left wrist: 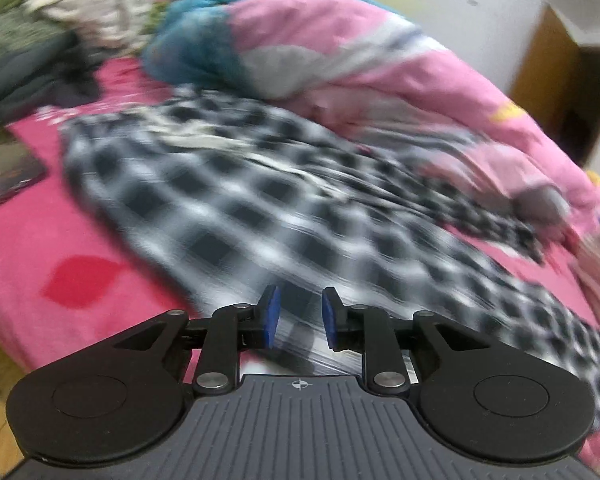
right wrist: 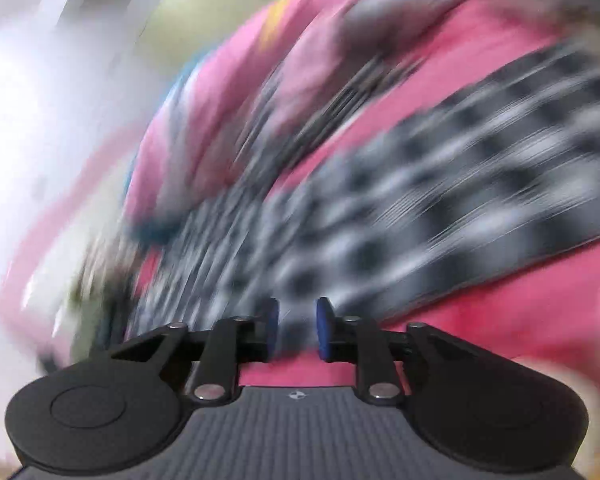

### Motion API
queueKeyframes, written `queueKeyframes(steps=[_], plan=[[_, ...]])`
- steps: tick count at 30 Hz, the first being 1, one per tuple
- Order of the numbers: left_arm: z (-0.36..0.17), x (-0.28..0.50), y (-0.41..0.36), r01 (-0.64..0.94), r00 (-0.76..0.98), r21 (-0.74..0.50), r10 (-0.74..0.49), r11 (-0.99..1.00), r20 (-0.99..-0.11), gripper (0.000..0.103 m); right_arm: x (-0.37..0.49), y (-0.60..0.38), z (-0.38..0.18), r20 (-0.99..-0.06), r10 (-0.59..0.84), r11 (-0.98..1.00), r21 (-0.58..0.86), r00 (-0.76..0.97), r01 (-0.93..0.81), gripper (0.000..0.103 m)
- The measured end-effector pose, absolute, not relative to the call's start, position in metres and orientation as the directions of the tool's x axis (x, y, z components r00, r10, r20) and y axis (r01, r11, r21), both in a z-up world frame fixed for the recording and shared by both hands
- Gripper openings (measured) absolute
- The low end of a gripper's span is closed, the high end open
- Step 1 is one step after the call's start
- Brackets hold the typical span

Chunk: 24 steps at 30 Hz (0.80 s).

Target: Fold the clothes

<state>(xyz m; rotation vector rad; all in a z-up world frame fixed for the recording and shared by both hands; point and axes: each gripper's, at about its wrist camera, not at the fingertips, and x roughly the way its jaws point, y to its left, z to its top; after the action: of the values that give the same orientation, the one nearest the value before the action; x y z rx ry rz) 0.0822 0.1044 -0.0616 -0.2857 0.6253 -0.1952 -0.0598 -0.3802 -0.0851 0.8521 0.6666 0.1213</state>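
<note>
Checkered cloth (left wrist: pixel 236 200), a black-and-white garment, is seen spread loosely across the pink bed (left wrist: pixel 28 248), rumpled along its upper edge and running diagonally toward the lower right of the left wrist view. No crisp fold line is made out in it; it is judged to lie open or only partly gathered, though motion blur in both views leaves its exact outline unsettled. Whether a fold has already been laid in somewhere cannot be told.

Left tongs (left wrist: pixel 299 316) are held spread, their blue pads (left wrist: pixel 273 316) apart, with nothing pinched between them; they hover over the near edge of the garment. Right tongs (right wrist: pixel 297 328) are likewise parted and empty, held over the bed close to the same checkered cloth (right wrist: pixel 440 200), which stretches away to the upper right in that heavily smeared view.

A pink and teal quilt (left wrist: pixel 340 40) is bunched beyond the garment, touching its far edge, and a heap of other clothes (left wrist: pixel 40 32) is piled at the far left of the bed. A dark flat object (left wrist: pixel 8 176) lies on the bed, left of the garment and apart from it.

As far as is shown, the garment is not yet a compact folded bundle, and the heap is judged to be unfolded too, so most of the work appears to remain.
</note>
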Motion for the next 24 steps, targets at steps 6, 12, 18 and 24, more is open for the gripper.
queueKeyframes(steps=[6, 12, 18, 24], plan=[[-0.059, 0.062, 0.051, 0.293, 0.734, -0.274, -0.399, 0.916, -0.550, 0.024, -0.112, -0.477, -0.086, -0.447, 0.110, 0.459, 0.815, 0.888, 0.354, 0.028], [-0.060, 0.043, 0.021, 0.379, 0.656, -0.282, -0.471, 0.881, -0.590, 0.032, -0.132, -0.508, -0.127, -0.430, 0.049, 0.247, 0.880, 0.902, 0.406, 0.027], [-0.063, 0.029, 0.007, 0.406, 0.624, -0.255, -0.471, 0.877, -0.624, 0.032, -0.145, -0.535, -0.140, -0.358, 0.024, 0.165, 0.922, 0.933, 0.350, 0.027], [-0.067, 0.024, -0.008, 0.458, 0.565, -0.270, -0.511, 0.847, -0.647, 0.032, -0.152, -0.540, -0.128, -0.292, -0.016, 0.210, 0.934, 0.956, 0.289, 0.001]])
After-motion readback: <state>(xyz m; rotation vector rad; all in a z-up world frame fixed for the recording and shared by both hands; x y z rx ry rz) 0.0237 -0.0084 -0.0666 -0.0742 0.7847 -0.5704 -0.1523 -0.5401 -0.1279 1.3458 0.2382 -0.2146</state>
